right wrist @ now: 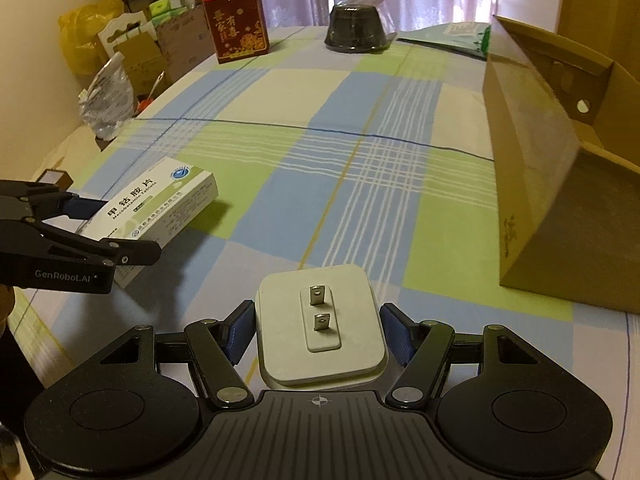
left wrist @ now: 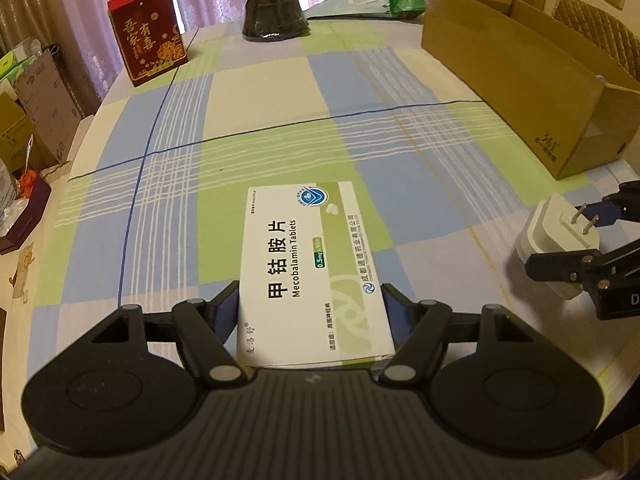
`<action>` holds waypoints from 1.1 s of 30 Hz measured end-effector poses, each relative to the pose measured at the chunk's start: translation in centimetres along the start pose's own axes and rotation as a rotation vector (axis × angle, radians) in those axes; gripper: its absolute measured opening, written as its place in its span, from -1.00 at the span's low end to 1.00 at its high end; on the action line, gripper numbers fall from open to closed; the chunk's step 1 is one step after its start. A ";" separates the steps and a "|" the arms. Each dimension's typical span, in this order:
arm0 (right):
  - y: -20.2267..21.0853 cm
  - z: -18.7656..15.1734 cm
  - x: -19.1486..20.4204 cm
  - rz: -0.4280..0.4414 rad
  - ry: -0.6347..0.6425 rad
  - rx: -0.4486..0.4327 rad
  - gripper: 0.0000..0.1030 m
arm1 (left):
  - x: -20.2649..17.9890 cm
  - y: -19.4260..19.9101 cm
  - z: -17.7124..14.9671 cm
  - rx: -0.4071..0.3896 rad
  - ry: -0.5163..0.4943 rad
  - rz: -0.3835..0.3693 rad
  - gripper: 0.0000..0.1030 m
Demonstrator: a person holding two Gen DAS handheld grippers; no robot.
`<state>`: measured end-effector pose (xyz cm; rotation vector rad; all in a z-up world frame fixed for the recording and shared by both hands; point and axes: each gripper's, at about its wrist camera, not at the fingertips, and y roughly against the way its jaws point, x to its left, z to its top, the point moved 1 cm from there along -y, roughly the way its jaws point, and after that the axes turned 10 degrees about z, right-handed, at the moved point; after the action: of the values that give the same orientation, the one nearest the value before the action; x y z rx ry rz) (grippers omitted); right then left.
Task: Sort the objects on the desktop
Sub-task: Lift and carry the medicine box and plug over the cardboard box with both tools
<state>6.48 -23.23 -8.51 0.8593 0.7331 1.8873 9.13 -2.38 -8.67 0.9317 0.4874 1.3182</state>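
Left tongs [left wrist: 312, 312] hide the tablet box's [left wrist: 308, 264] near end.

right gripper [right wrist: 318, 330]: clamped on white plug adapter [right wrist: 320, 354], prongs up | left gripper [right wrist: 124, 232]: gripping tablet box [right wrist: 160, 204], raised off checked tablecloth [right wrist: 304, 152] | cardboard box [right wrist: 552, 184]: open, at right

Left hand-held gripper [left wrist: 312, 312] and right hand-held gripper [right wrist: 318, 332] both clamped.

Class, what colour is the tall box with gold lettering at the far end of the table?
Red box, clearest in the right wrist view.
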 end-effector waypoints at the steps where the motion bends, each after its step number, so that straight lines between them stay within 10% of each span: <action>1: 0.2 -0.1 0.0 0.000 -0.003 -0.003 0.29 | -0.2 0.2 0.0 -0.002 -0.002 -0.004 0.32; 33: 16.7 2.6 -7.3 -0.196 -0.196 -0.326 0.29 | -11.3 8.7 9.9 -0.215 -0.123 -0.206 0.32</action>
<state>2.94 -36.34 3.98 0.7231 0.3619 1.6608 8.99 -16.24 1.66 0.7573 0.3293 1.0959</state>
